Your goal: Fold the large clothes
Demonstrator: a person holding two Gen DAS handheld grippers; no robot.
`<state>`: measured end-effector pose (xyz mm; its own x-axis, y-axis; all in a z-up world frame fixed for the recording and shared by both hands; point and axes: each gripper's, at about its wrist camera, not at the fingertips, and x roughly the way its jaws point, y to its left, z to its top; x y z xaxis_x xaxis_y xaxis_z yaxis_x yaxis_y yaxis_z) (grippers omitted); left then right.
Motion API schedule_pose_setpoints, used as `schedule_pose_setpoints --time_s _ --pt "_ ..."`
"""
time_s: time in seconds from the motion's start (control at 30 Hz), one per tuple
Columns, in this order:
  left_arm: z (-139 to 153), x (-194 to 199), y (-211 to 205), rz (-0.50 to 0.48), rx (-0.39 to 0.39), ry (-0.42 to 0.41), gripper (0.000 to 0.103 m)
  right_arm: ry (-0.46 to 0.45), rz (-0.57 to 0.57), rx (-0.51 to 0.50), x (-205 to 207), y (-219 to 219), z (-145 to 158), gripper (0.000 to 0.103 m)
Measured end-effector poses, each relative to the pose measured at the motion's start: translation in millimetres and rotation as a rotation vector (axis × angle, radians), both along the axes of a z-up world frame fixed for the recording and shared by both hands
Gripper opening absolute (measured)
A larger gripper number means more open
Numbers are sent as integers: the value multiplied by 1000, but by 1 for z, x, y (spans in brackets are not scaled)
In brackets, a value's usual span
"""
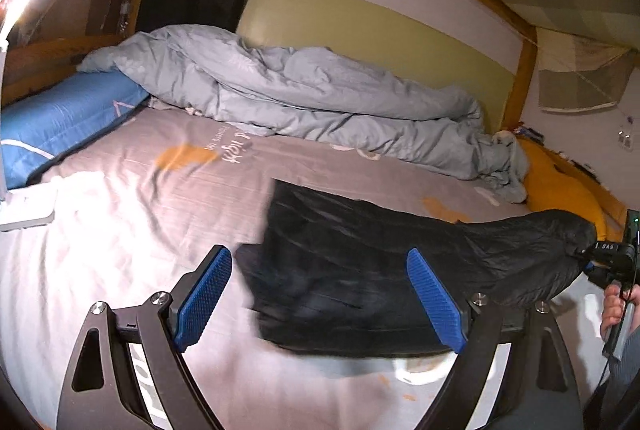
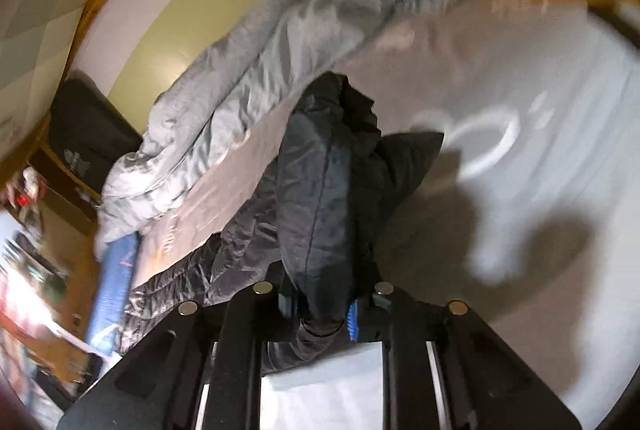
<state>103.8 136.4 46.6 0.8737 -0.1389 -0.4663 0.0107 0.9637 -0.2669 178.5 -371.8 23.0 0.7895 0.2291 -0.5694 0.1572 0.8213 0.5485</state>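
A black padded jacket (image 1: 352, 270) lies partly folded on the grey bed sheet (image 1: 140, 230). My left gripper (image 1: 320, 294) is open, its blue pads spread wide above the jacket's near edge, holding nothing. My right gripper (image 1: 588, 256) at the right edge of the left wrist view is shut on one end of the jacket and lifts it off the bed. In the right wrist view the jacket (image 2: 320, 198) bunches up from between the shut fingers of the right gripper (image 2: 324, 310) and trails left onto the sheet (image 2: 540, 110).
A crumpled grey duvet (image 1: 320, 98) lies along the far wall. A blue pillow (image 1: 60, 126) is at the left, an orange pillow (image 1: 560, 190) at the right. A white flat object (image 1: 28, 206) sits at the left edge. Wooden bed frame (image 1: 520, 70) surrounds the mattress.
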Motion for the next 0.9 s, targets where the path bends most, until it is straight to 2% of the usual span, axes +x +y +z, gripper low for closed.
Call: schedule_pose_setpoints --time_s 0.17,0.2,0.27,0.3,0.37,0.43,0.57,0.63,0.7,0.8,0.9 --pt "-4 3 -17 -79 17 23 91 -80 -104 -154 -22 -32 40 16" --pt "-10 8 -22 -119 7 54 91 -106 -116 -174 -26 -32 46 16" --pt "-24 19 -29 -197 -39 123 83 -161 -117 -205 -31 -26 55 16" --pt "-35 26 -34 -202 -51 157 80 -181 -106 -228 -32 -19 59 16" --pt "-48 37 -40 -165 -23 186 78 -237 -68 -297 -36 3 66 16" --pt "-61 48 -44 -162 -11 222 66 -287 -20 -340 -39 28 73 16" --pt "-79 59 -53 -205 -28 279 43 -386 86 -319 -50 75 77 16" --pt "-82 60 -61 -215 -9 279 31 -406 163 -312 -54 101 74 16" --pt "-83 60 -67 -224 12 274 23 -421 244 -328 -56 129 70 16" --pt "-85 58 -74 -221 55 263 22 -425 351 -353 -59 166 59 16" --pt "-87 62 -72 -224 32 268 22 -394 432 -360 -55 192 43 16"
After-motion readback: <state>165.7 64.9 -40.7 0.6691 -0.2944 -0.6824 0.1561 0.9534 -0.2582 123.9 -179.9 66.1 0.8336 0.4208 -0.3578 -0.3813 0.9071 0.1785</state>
